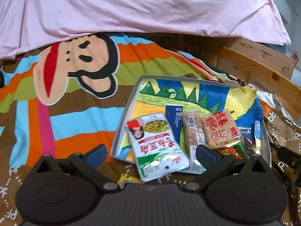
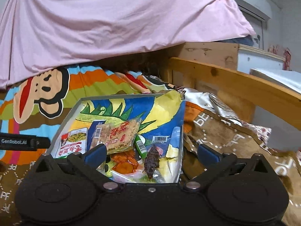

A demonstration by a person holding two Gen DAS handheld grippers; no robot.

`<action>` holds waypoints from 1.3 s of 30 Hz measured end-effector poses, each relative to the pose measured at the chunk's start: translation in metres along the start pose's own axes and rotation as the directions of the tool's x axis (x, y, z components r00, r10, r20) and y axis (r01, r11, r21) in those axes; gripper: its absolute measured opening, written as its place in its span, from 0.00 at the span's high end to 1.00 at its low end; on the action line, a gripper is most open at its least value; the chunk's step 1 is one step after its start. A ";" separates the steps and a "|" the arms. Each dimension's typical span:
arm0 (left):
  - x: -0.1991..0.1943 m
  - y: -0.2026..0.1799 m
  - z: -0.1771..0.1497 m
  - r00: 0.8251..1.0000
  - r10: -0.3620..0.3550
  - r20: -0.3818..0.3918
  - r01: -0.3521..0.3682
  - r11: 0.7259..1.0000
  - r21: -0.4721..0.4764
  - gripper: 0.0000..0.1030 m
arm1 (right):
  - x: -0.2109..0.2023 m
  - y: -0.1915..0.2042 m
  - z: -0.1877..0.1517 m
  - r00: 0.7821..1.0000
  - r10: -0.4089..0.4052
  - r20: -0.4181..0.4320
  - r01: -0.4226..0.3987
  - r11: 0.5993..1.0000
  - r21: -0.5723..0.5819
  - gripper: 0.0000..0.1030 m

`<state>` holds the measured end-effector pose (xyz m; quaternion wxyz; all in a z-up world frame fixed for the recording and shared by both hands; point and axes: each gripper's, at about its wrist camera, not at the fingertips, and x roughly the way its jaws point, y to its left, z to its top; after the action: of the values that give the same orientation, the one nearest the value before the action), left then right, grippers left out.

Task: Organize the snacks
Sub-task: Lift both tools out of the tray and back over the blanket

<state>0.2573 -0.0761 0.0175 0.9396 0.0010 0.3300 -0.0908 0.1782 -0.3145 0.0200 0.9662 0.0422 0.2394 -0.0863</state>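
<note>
Below, both grippers stand wide apart with nothing between their blue pads. Left gripper (image 1: pixel 150 153): its fingers frame the near end of a white pea-snack packet (image 1: pixel 157 146), which lies partly over the near rim of a shallow grey tray (image 1: pixel 120 131) and partly inside it; the pads do not touch it. Right gripper (image 2: pixel 152 153): raised over the near right part of the same tray (image 2: pixel 65 120), above an orange wrapped snack (image 2: pixel 125 163) and a dark dried-fish snack (image 2: pixel 152 163). Tray contents, left to right in the left wrist view: the pea-snack packet, a dark blue packet (image 1: pixel 174 120), a long bar with a barcode (image 1: pixel 194 131) and a square rice-cracker pack with red characters (image 1: pixel 220 128), the last two lying side by side. A green tube (image 2: pixel 141 146) lies beside the crackers (image 2: pixel 120 134). The tray is lined with a bright mountain picture (image 1: pixel 169 92) and rests on a striped monkey-print blanket (image 1: pixel 75 71). Farther off hangs a pink sheet (image 1: pixel 141 9); a wooden bed rail (image 2: pixel 235 82) runs on the right.
</note>
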 end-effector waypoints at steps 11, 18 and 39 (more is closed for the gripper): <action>-0.065 0.022 -0.033 0.998 0.060 -0.025 -0.061 0.998 -0.031 0.00 | -0.064 0.007 -0.026 0.999 0.047 -0.002 -0.047 0.998 0.039 0.01; -0.111 0.037 -0.066 0.995 0.077 -0.063 -0.082 0.994 -0.076 0.01 | -0.103 0.027 -0.048 0.997 0.071 -0.020 -0.070 0.997 0.019 0.01; -0.158 0.078 -0.127 0.952 0.160 -0.261 -0.198 0.972 -0.127 0.01 | -0.154 0.086 -0.091 0.973 0.215 -0.088 -0.226 0.963 -0.149 0.01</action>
<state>0.0709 0.0355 0.0121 0.8925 -0.0289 0.4496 0.0211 0.0190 -0.1960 0.0154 0.9608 -0.0050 0.2737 0.0427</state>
